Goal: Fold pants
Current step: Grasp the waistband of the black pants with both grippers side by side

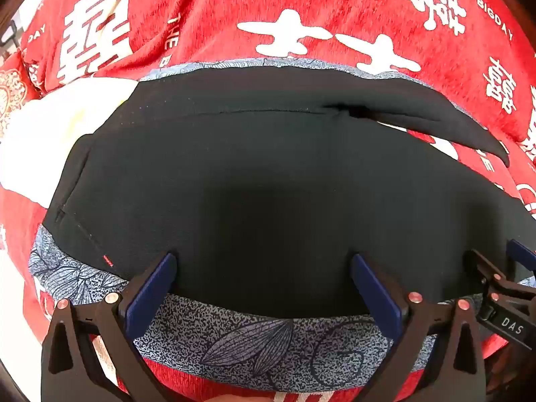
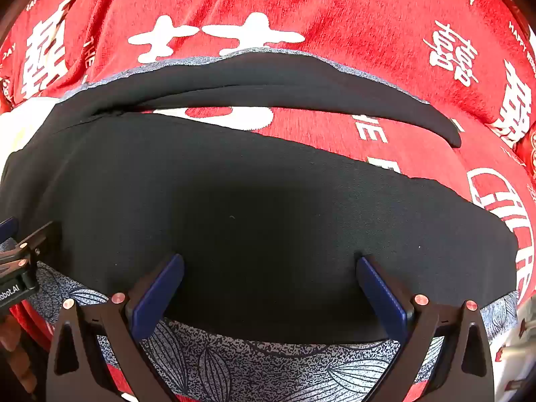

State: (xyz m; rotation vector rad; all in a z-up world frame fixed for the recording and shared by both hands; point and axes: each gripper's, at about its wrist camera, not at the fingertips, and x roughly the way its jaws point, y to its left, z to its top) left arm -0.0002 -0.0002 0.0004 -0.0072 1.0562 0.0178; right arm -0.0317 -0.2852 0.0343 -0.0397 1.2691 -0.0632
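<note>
Black pants lie flat on a blue-grey leaf-print cloth. In the right wrist view the pants split into a wide near part and a narrow far leg, with red blanket showing between them. My left gripper hangs open over the pants' near edge, nothing between its blue pads. My right gripper stands open the same way further right along that edge. Each gripper shows at the side of the other's view: the right gripper and the left gripper.
A red blanket with large white characters covers the whole surface under the leaf-print cloth. A white patch lies left of the pants. A seam and a small red tag mark the pants' left side.
</note>
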